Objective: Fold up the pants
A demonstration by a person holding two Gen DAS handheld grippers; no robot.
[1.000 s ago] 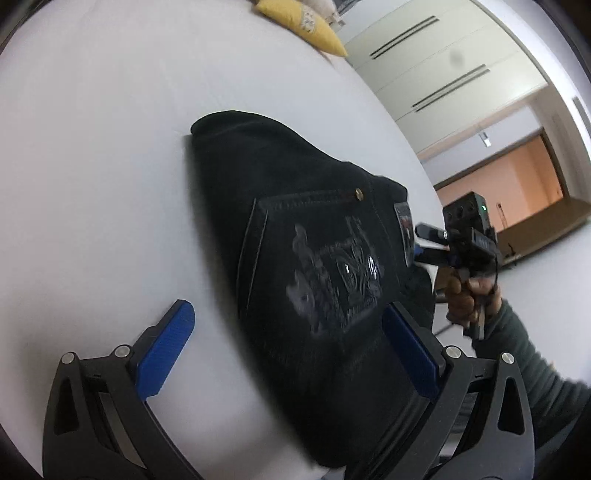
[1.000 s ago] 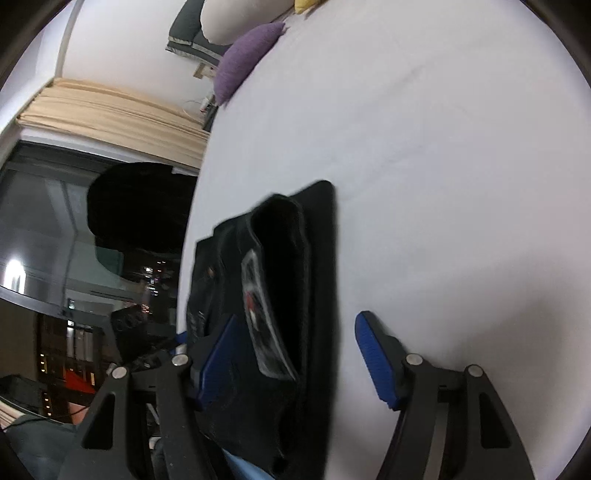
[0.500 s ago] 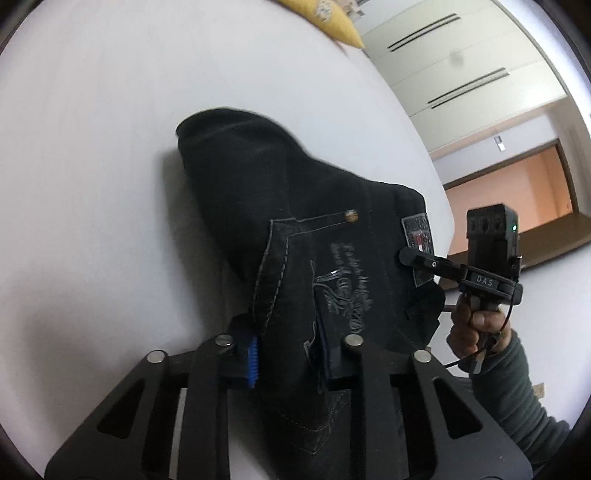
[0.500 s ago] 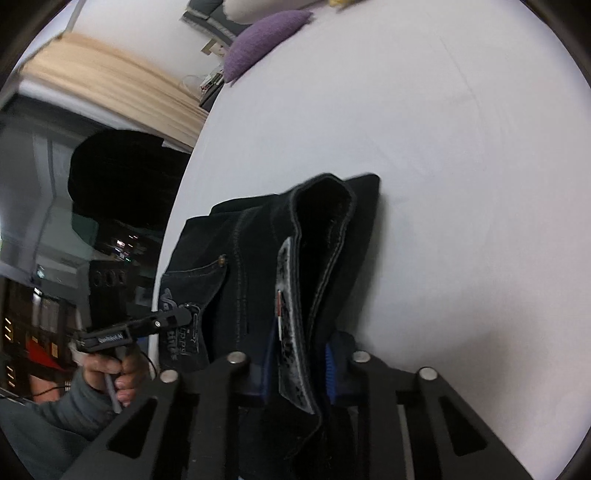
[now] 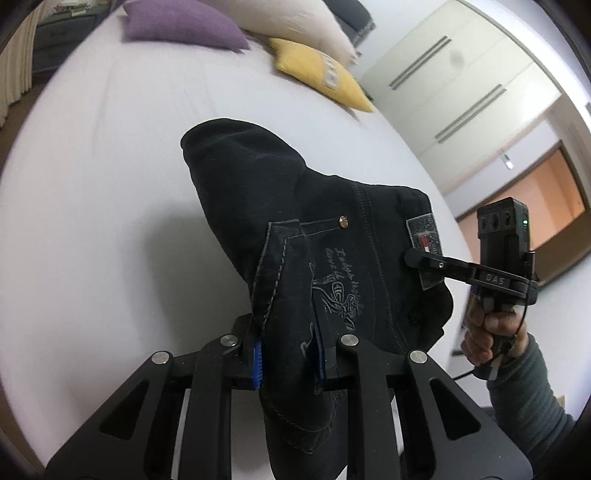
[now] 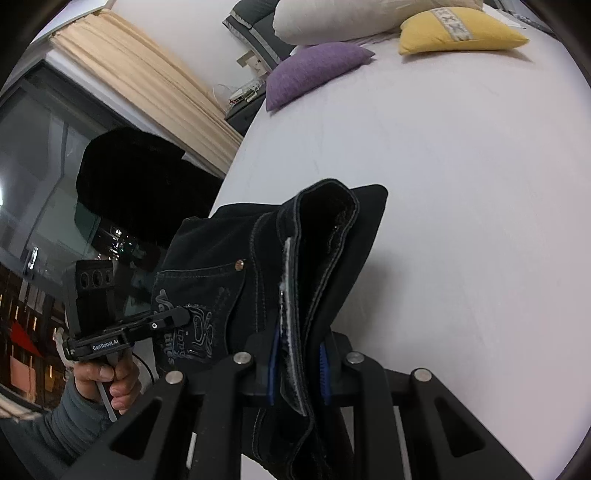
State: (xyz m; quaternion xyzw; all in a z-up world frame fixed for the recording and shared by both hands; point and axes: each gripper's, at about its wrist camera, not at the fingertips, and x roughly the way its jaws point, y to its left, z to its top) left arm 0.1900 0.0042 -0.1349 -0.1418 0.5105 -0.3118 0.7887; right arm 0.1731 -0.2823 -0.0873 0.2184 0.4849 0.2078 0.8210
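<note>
**Both grippers clamped on dark jeans above the bed**

The left gripper point(image 5: 288, 356) has its blue-padded fingers point(image 5: 257, 365) closed tight on a fold of the black denim pants point(image 5: 332, 258), pinching the fabric at the edge of the stitched back pocket. From this gripper the garment rises forward and away, its far rounded corner resting on the white bed sheet point(image 5: 92, 221). The left wrist view alone shows the face of the pocket with its pale embroidery and metal rivet, and the rectangular brand patch on the waistband. It also shows the right gripper from outside, off to the right, held in a hand with a grey sleeve, its black finger point(image 5: 436, 263) lying on that patch.

The right gripper point(image 6: 297, 371) is likewise closed hard, its blue pads point(image 6: 324, 369) squeezing a thick bundle of waistband layers. The right wrist view shows what the other cannot: the pants edge-on, several folded layers stacked between the fingers, with the patch seen only as a thin pale strip. To the left of this gripper the left gripper is seen from outside, gripped in a hand, its tip against the embroidered pocket.

Ahead of both grippers, well apart from the pants, lie a purple cushion point(image 6: 314, 70), a yellow cushion point(image 6: 458, 29) and a cream pillow point(image 6: 351, 18) at the head of the bed.
</note>
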